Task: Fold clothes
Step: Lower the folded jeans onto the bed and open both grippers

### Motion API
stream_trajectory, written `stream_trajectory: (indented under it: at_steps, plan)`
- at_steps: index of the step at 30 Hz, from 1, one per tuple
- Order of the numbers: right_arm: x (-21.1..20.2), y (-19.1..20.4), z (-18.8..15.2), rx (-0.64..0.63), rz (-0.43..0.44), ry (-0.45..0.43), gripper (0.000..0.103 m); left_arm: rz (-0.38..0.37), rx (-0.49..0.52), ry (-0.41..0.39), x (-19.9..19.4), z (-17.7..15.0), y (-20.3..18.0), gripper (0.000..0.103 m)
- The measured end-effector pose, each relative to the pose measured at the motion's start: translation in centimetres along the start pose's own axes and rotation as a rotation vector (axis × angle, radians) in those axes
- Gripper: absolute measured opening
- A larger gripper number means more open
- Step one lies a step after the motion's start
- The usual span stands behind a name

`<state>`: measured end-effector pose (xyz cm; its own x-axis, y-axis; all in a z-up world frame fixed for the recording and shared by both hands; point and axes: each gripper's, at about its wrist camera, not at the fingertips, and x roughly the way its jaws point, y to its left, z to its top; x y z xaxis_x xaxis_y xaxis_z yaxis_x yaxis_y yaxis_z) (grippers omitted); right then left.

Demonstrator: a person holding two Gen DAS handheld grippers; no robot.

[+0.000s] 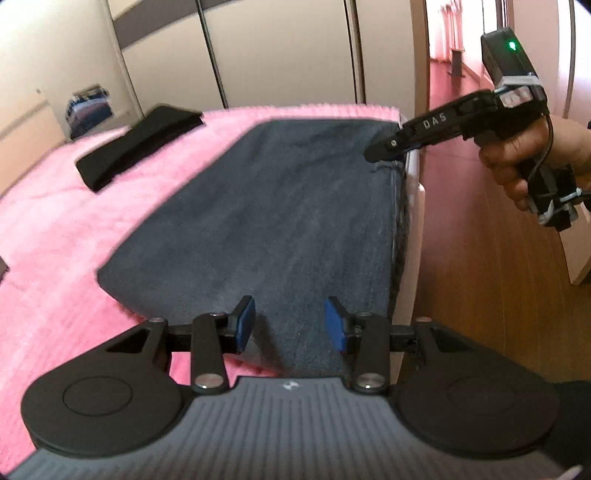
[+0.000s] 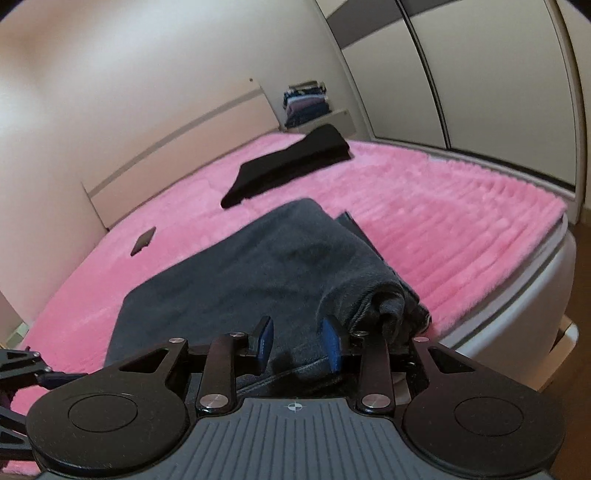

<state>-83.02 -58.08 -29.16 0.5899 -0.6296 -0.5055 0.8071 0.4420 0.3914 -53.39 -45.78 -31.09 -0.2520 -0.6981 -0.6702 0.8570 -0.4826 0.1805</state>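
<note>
grey cloth (image 1: 280, 206) flat on pink bed (image 1: 55, 229) | left gripper (image 1: 290, 325), right gripper (image 2: 297, 341) wide apart, holding nothing | cloth edge may slip, bunch

Ahead of the left tool we see a bed (image 1: 44, 221) covered in a fluffy pink blanket (image 1: 258, 114), ribbed in rows. Beyond its far edge stands a tall wardrobe (image 1: 280, 51) with pale cream doors, dark vertical seams and a grey band across the upper panels. To the right of the tool lies a reddish-brown floor (image 1: 472, 229) that runs toward a brighter doorway (image 1: 450, 33), where daylight comes in. From the right tool, a plain cream wall (image 2: 110, 92) rises on the left behind a low pale headboard (image 2: 177, 155). Ahead, past the bed's far corner, a small white shelf (image 2: 332, 118) carries a stack of folded fabrics (image 2: 306, 99).
</note>
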Motion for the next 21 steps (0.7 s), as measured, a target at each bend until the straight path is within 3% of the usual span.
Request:
stream_trajectory:
  at_steps: [4, 5, 6, 8, 15, 21]
  plan:
    - [0.1, 0.1, 0.2, 0.0, -0.007, 0.019, 0.035, -0.006, 0.008, 0.041, 0.7, -0.5, -0.5, 0.037]
    - [-0.2, 0.5, 0.6, 0.007, -0.012, 0.017, 0.046, -0.003, 0.002, 0.038, 0.6, -0.5, -0.6, 0.037]
    - [-0.7, 0.9, 0.8, 0.006, -0.012, 0.013, 0.068, -0.003, -0.009, 0.033, 0.4, -0.4, -0.7, 0.037]
    - [-2.4, 2.4, 0.9, -0.044, -0.018, -0.021, 0.088, 0.002, -0.034, 0.019, -0.2, -0.3, -0.7, 0.037]
    - [-5.0, 7.5, 0.1, -0.237, -0.057, -0.023, 0.089, 0.046, -0.185, -0.015, -2.6, -0.7, -0.3, 0.04]
    - [-6.2, 10.5, -1.4, -0.289, -0.075, 0.022, 0.098, 0.127, -0.288, -0.011, -5.1, -0.9, 0.0, 0.054]
